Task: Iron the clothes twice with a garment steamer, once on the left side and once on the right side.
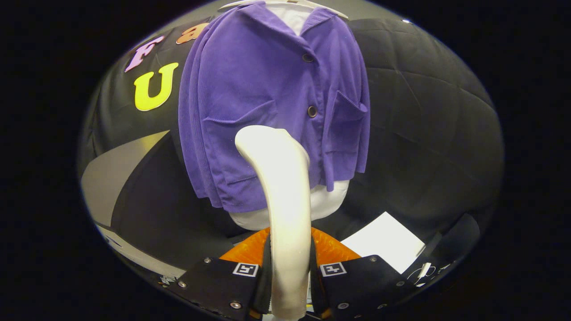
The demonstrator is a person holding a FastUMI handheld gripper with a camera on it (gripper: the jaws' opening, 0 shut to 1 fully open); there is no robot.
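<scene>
Against the booth's black quilted cloth wall [424, 111], a purple buttoned jacket [267, 98] is hanging on a white hanger [285, 3]. The gripper [290, 267] is clamping both fingers on the white curved steamer handle [285, 214], heading toward the jacket's lower left panel; apparently neither pass is finished.

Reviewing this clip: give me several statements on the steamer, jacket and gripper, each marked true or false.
1. The gripper is shut on the white curved garment steamer. True.
2. The purple buttoned jacket lies flat on a table. False: it hangs upright beyond the fingers, over a white garment.
3. The steamer's head is near the jacket's lower front. True.
4. The jacket front hangs unbuttoned and wide open. False: it is closed, with two dark buttons showing.
5. A white flat sheet lies below the jacket. True.
</scene>
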